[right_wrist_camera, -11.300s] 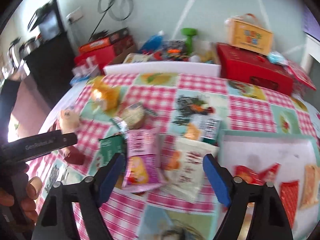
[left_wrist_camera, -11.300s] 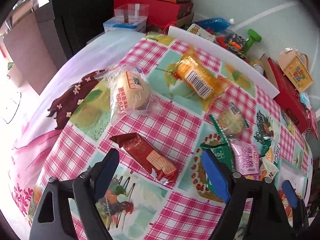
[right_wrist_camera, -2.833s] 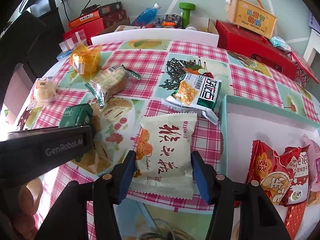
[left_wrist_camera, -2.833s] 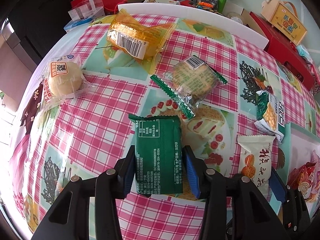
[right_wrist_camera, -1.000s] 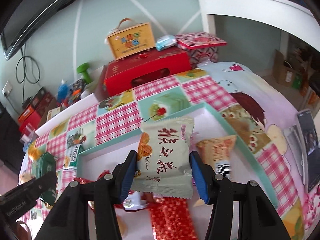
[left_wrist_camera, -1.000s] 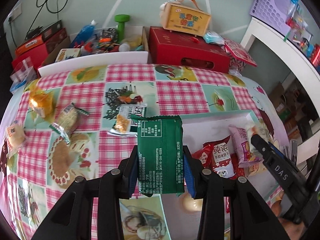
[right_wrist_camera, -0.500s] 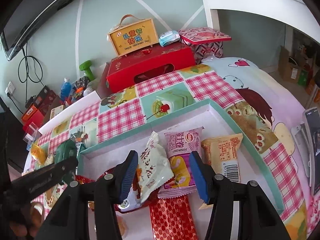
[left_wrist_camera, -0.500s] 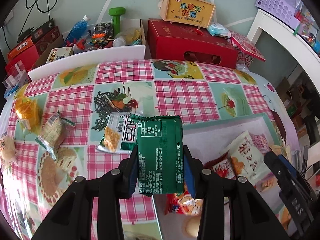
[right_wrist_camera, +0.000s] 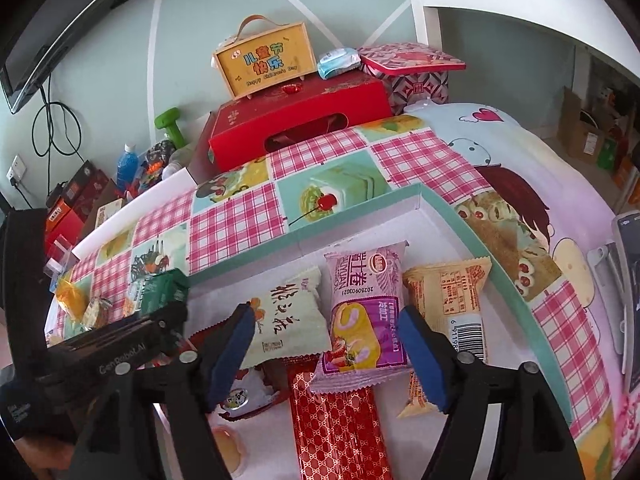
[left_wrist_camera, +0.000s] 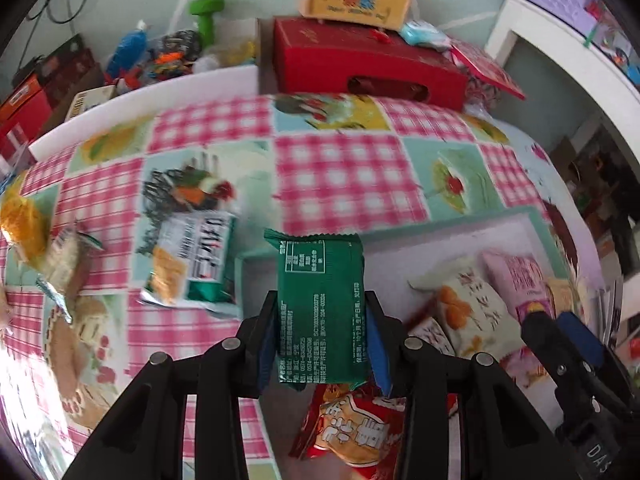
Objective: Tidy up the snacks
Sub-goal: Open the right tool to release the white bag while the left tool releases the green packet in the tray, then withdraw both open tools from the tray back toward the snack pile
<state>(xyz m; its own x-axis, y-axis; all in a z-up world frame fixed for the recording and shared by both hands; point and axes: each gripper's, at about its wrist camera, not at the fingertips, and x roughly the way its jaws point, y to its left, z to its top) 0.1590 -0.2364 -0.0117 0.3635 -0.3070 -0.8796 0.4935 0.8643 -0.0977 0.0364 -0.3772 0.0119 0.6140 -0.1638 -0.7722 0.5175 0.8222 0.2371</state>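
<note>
My left gripper (left_wrist_camera: 322, 344) is shut on a green snack packet (left_wrist_camera: 320, 300) and holds it above the near left corner of the teal-rimmed white tray (left_wrist_camera: 448, 222). The green packet (right_wrist_camera: 160, 290) also shows in the right wrist view, left of the tray (right_wrist_camera: 472, 236). My right gripper (right_wrist_camera: 328, 352) is open and empty above the tray. Under it lie a cream packet (right_wrist_camera: 288, 320), a purple packet (right_wrist_camera: 364, 308), a yellow packet (right_wrist_camera: 448, 300) and a shiny red bar (right_wrist_camera: 336, 428). A red-and-yellow packet (left_wrist_camera: 352, 428) lies in the tray below my left gripper.
On the checked cloth left of the tray lie a white-and-green packet (left_wrist_camera: 188, 268), a clear-wrapped round biscuit (left_wrist_camera: 68, 264) and an orange packet (left_wrist_camera: 20, 220). A red box (right_wrist_camera: 300, 120) with a yellow carry box (right_wrist_camera: 264, 62) stands at the back. A phone (right_wrist_camera: 628, 300) lies at the right.
My right gripper has opened wider and the cream packet now lies flat in the tray beside the purple one. My left gripper has carried the green packet to the right and lower, over the tray's corner.
</note>
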